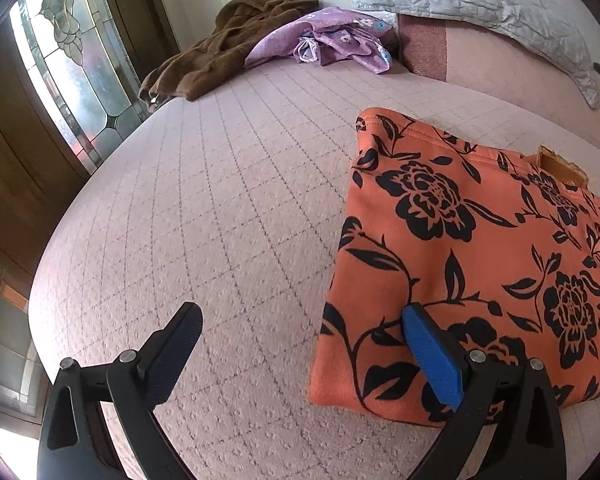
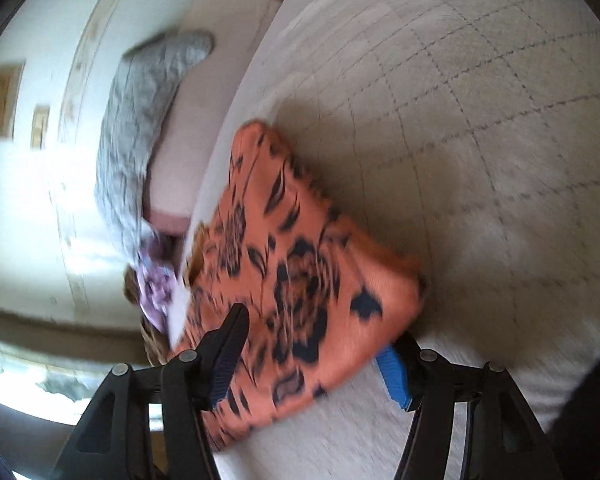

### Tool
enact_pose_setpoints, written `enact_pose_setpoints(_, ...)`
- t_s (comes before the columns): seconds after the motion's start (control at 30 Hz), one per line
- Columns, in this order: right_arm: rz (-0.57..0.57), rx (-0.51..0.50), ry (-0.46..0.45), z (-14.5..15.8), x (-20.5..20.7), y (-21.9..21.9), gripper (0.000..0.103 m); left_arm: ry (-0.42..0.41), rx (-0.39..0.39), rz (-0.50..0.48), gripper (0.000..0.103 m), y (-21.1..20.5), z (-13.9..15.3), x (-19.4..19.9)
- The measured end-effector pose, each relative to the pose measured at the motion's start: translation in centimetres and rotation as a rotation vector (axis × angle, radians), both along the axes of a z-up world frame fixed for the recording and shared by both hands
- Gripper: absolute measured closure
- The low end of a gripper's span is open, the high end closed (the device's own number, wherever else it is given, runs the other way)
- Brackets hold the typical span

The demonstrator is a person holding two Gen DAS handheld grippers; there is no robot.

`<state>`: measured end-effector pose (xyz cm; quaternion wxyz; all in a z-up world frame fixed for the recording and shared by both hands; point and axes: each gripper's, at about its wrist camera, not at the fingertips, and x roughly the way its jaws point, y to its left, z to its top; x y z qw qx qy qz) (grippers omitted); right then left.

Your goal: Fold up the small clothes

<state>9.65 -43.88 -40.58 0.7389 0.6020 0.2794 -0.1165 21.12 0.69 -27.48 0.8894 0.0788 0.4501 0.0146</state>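
The orange floral garment (image 1: pixel 468 248) lies folded flat on the right of the pink bedspread (image 1: pixel 228 208), so this fold looks finished. The left gripper (image 1: pixel 304 344) hangs with jaws released, one pad over the garment's near-left corner, nothing pinched. The right gripper (image 2: pixel 312 364) is also spread, straddling the cloth's near edge without clamping (the view is blurred). Next probably calls for fetching the purple garment (image 1: pixel 332 40) or brown garment (image 1: pixel 228 52) at the far side.

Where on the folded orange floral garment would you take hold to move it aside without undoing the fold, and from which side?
Grip the orange floral garment at its thick folded edge, nearest the left tongs, coming in low along the bedspread. The layers meet there in one closed fold, so a single pinch probably catches all of them; the far end shows loose edges.
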Motion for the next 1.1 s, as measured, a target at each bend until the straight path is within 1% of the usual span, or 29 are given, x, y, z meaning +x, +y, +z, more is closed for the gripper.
enact_pose_setpoints(0.07,-0.039,0.014,-0.013,-0.3,0.4,-0.3,0.038,-0.002,0.011,-0.008,0.003,-0.2,0.2,0.5)
enact_pose_setpoints(0.1,-0.051,0.012,-0.014,-0.2,0.6,-0.4,0.044,0.001,0.014,-0.015,0.003,-0.2,0.3,0.8)
enact_pose_setpoints(0.13,-0.060,-0.003,-0.005,0.0,0.9,-0.3,0.062,0.006,0.012,-0.022,0.003,-0.2,0.3,1.0)
enact_pose_setpoints(0.17,-0.053,-0.019,0.010,0.2,1.2,-0.2,0.073,0.015,0.006,-0.032,0.003,-0.1,0.3,1.3)
enact_pose_setpoints(0.23,-0.039,-0.057,0.043,0.7,1.5,0.2,0.075,0.032,-0.010,-0.057,0.003,0.3,0.3,1.9)
enact_pose_setpoints(0.3,-0.030,-0.112,0.045,2.0,1.8,0.9,0.077,0.036,-0.014,-0.088,0.003,0.9,0.5,2.8)
enact_pose_setpoints(0.37,0.006,-0.227,0.042,4.8,2.4,2.1,0.078,0.026,-0.013,-0.098,0.003,1.7,0.7,3.6)
enact_pose_setpoints(0.43,0.045,-0.305,0.014,7.4,3.5,3.7,0.080,0.024,0.013,-0.064,0.003,2.9,0.5,4.5)
enact_pose_setpoints(0.47,0.070,-0.337,-0.013,8.9,4.1,4.8,0.080,0.036,0.009,-0.030,0.003,3.7,0.3,5.0)
enact_pose_setpoints(0.57,0.144,-0.378,-0.082,12.1,6.3,8.5,0.080,0.080,-0.085,0.070,0.003,6.6,0.0,5.8)
enact_pose_setpoints(0.6,0.162,-0.380,-0.095,12.5,6.7,9.4,0.080,0.087,-0.104,0.098,0.003,7.4,-0.1,6.0)
enact_pose_setpoints(0.67,0.228,-0.373,-0.126,13.4,8.7,12.5,0.080,0.090,-0.110,0.130,0.003,8.3,-0.1,6.2)
enact_pose_setpoints(0.77,0.306,-0.345,-0.153,13.6,11.2,16.2,0.080,0.071,-0.097,0.167,0.003,9.5,0.1,6.0)
enact_pose_setpoints(0.8,0.346,-0.325,-0.165,13.5,12.5,18.0,0.080,0.064,-0.092,0.178,0.003,9.8,0.3,5.9)
enact_pose_setpoints(0.9,0.432,-0.275,-0.180,12.8,15.1,22.1,0.080,0.046,-0.079,0.246,0.003,11.7,0.5,6.0)
enact_pose_setpoints(1.0,0.534,-0.218,-0.188,11.4,17.5,26.9,0.080,0.047,-0.102,0.309,0.003,13.6,0.4,5.8)
enact_pose_setpoints(1.1,0.602,-0.211,-0.164,9.4,18.8,30.8,0.079,0.043,-0.109,0.363,0.003,14.8,0.4,5.6)
